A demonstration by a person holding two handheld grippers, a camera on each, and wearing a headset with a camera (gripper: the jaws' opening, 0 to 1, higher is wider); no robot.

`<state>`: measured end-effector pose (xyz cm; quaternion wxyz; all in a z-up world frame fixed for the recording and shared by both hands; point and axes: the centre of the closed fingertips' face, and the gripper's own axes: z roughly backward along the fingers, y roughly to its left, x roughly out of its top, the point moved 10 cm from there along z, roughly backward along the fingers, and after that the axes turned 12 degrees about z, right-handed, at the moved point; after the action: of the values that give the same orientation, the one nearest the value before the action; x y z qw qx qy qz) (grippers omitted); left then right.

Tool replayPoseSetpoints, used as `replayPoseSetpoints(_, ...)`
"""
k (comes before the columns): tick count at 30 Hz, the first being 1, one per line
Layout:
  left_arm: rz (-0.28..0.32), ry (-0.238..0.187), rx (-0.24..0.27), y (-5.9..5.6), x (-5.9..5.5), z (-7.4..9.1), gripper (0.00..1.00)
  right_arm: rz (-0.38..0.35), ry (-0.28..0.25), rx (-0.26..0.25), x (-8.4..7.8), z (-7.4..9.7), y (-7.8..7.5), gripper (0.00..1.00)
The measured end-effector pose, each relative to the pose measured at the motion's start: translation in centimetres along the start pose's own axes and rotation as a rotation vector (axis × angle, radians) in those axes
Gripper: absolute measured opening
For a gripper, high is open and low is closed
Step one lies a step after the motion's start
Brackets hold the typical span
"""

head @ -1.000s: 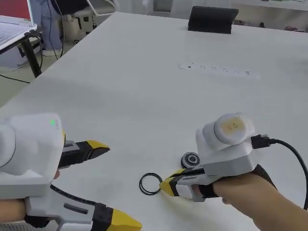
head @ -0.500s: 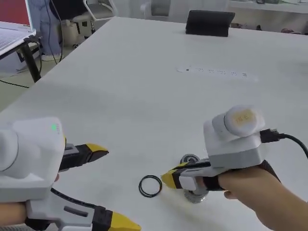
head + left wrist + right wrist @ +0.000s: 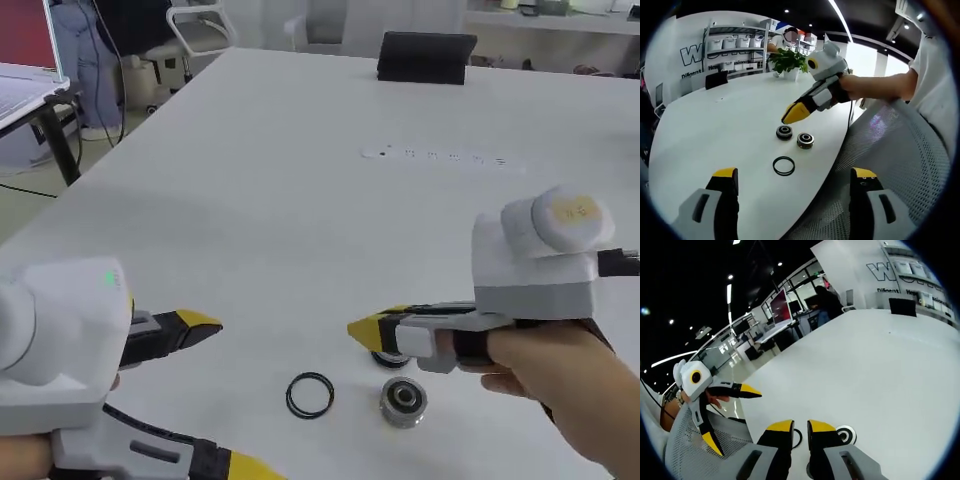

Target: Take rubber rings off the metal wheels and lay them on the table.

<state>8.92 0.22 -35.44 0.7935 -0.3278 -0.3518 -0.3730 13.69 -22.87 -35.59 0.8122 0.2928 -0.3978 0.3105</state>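
where the long white table [image 3: 300,200] runs away from the person, a dark flat object [image 3: 422,56] sits at its far end and a white power strip [image 3: 440,155] lies flat nearer in. the left gripper [image 3: 238,395] hovers at the near left edge, its yellow-tipped jaws spread wide with nothing between them; in the left gripper view the ring and both wheels lie ahead of that gap. the right gripper [image 3: 356,329] is held above the table on the right, pointing left, its jaws drawn almost together with only a thin slit, pinching nothing. two metal wheels lie flat on the table below it. the nearer wheel [image 3: 404,398] looks bare silver. just beside it, the farther wheel [image 3: 388,358] has a dark rim and is partly hidden under the right gripper's jaws. one black rubber ring [image 3: 310,394] lies flat on the table to the left of the nearer wheel, apart from it.
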Motion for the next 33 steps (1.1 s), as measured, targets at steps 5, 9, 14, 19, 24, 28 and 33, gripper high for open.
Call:
replayPoseSetpoints(5,-0.001,-0.002,-0.006,-0.1,0.0,0.0,0.91,-0.007,-0.026,-0.04,0.3,1.0,-1.0,0.09)
replayPoseSetpoints(9,-0.002,-0.01,-0.018,-0.2,0.2,0.0,0.91,-0.033,-0.045,-0.071,0.1,1.9,-2.3,0.09)
replayPoseSetpoints(14,-0.042,-0.003,-0.043,-0.5,0.6,-0.1,0.92,-0.041,-0.033,-0.117,-0.5,2.6,-3.4,0.09)
replayPoseSetpoints(19,-0.059,-0.027,-0.05,-0.5,1.5,0.4,0.93,-0.076,-0.04,-0.145,-0.9,3.0,-4.2,0.09)
replayPoseSetpoints(24,-0.075,-0.076,-0.04,-0.2,3.4,1.5,0.93,-0.082,-0.034,-0.165,-1.1,3.2,-4.5,0.09)
replayPoseSetpoints(28,-0.112,-0.102,-0.03,0.3,5.2,2.1,0.93,-0.091,-0.029,-0.174,-1.4,3.3,-4.8,0.09)
replayPoseSetpoints(33,-0.205,-0.103,-0.027,0.9,8.1,2.4,0.92,-0.099,-0.001,-0.189,-2.0,3.4,-5.3,0.09)
